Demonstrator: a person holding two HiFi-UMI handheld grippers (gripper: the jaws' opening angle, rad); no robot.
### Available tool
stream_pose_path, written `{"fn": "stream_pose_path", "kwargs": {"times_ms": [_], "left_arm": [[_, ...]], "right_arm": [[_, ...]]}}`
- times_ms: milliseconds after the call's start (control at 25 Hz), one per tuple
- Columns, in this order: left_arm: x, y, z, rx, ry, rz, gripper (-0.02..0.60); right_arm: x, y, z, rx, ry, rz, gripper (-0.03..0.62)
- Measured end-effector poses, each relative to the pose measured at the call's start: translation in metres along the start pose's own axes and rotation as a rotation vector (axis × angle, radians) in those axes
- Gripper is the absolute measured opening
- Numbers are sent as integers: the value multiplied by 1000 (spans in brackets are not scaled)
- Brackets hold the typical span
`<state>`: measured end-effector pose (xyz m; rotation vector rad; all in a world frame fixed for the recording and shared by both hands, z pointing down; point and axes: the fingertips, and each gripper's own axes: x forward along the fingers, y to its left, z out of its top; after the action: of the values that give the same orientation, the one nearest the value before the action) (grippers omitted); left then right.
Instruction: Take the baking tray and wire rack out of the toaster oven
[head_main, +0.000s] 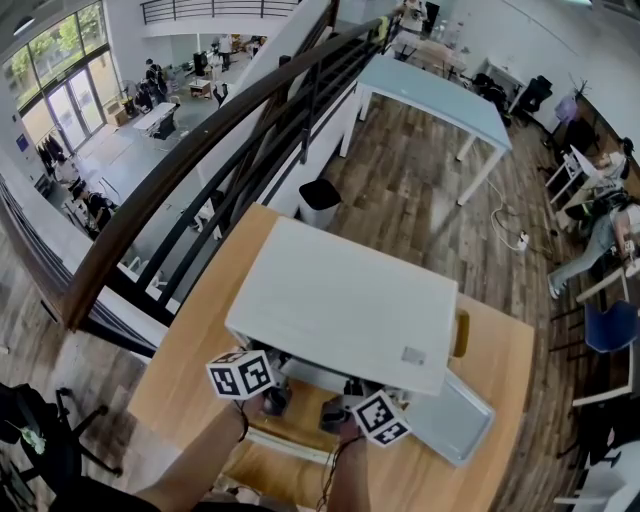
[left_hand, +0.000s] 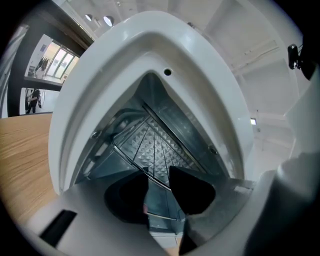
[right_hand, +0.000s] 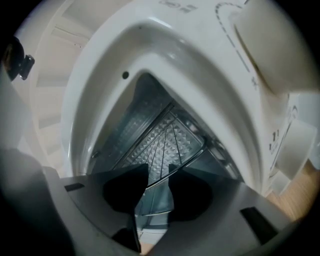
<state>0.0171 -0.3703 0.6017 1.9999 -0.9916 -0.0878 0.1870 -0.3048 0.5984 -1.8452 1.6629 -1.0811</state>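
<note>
You are working on the mezzanine of an open-plan office or lab: a dark railing (head_main: 100, 265) overlooks desks (head_main: 155, 118) and glass doors (head_main: 70, 100) below, and long tables (head_main: 440, 100) and chairs (head_main: 610, 330) stand nearby.

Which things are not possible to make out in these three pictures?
Left gripper view: the left gripper straddles the wire rack's front wire; whether its jaws press it is unclear, since the dark jaws overlap it.
Right gripper view: the same for the right gripper.
Both gripper views: the patterned metal behind the wires may be the baking tray or an oven wall.
Head view: the toaster oven's top hides its inside.
</note>
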Motion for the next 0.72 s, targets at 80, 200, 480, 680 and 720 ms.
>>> {"fn": "stream_pose_path", "kwargs": {"times_ms": [80, 200, 480, 680, 720], "left_arm": [[0, 0, 0, 0, 0, 1, 127], [-2, 1, 0, -1, 4, 3, 126], [-11, -1, -5, 10, 22, 2, 126], [-19, 0, -9, 16, 27, 4, 126], [-21, 0, -11, 19, 29, 5, 126]], "right_arm": [[0, -1, -1, 6, 2, -4, 118], [-1, -1, -2, 16, 8, -6, 109], [-10, 2, -6, 20, 17, -1, 101], [-19, -2, -15, 28, 30, -35, 101], [-21, -1, -16, 19, 30, -34, 101]]}}
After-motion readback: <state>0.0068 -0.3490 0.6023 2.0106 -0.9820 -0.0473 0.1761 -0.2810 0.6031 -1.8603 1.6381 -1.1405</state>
